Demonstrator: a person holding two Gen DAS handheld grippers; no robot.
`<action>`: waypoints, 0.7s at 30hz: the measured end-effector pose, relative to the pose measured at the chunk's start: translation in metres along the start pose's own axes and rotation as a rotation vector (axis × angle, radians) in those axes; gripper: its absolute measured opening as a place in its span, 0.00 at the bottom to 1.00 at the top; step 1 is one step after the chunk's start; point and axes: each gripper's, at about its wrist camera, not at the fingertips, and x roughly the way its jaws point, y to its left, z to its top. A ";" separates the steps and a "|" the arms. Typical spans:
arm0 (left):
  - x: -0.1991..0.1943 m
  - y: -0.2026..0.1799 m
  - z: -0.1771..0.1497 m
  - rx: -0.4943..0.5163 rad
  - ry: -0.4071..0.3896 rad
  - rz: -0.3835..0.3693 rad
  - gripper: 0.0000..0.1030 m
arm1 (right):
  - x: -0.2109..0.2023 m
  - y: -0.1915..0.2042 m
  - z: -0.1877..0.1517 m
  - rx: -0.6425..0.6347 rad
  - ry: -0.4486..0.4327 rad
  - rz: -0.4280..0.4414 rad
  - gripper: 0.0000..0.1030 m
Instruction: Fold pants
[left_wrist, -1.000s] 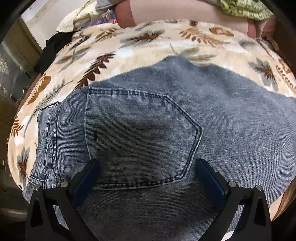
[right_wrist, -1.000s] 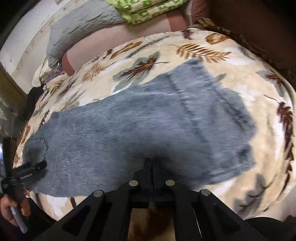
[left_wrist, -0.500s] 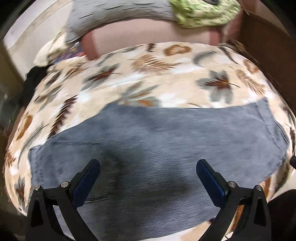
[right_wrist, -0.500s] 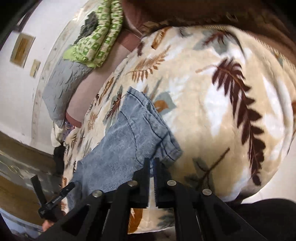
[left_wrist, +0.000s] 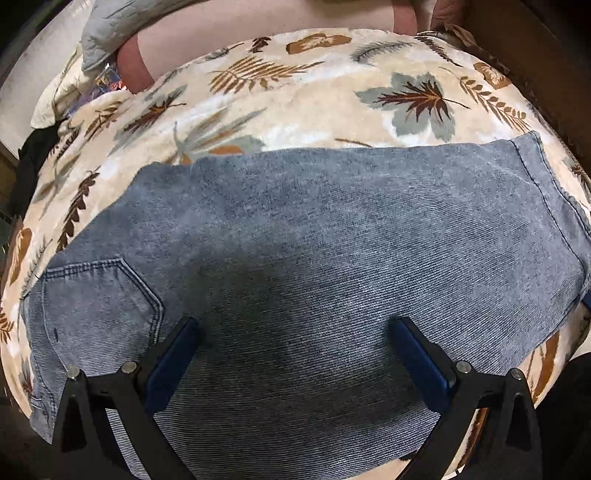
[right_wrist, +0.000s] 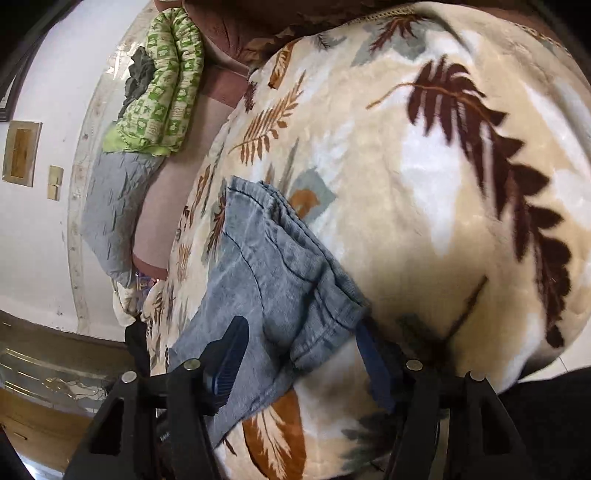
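The pants (left_wrist: 314, 258) lie flat on the leaf-print blanket (left_wrist: 295, 99) of the bed, apparently already folded lengthwise, one leg over the other, though the layers are hard to count from these views. Their long axis runs left to right in the left wrist view: the back pocket (left_wrist: 99, 295) and waist sit at the left, the hems (right_wrist: 295, 266) at the right. The crosswise folds look still to be made. The left hand-held gripper (left_wrist: 295, 354) hovers over mid-leg, jaws spread wide, holding nothing. The right hand-held gripper (right_wrist: 299, 358) is parted around the hem corner, not yet closed on it.
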 end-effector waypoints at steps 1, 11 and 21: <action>0.000 -0.001 0.000 0.005 0.005 -0.003 1.00 | 0.003 0.001 0.002 0.000 -0.013 0.007 0.63; -0.003 -0.012 0.008 0.003 -0.026 -0.018 1.00 | 0.012 -0.004 0.007 0.029 -0.068 0.105 0.39; -0.003 -0.008 0.004 -0.038 -0.038 -0.048 1.00 | -0.001 -0.015 -0.004 0.111 -0.056 0.145 0.65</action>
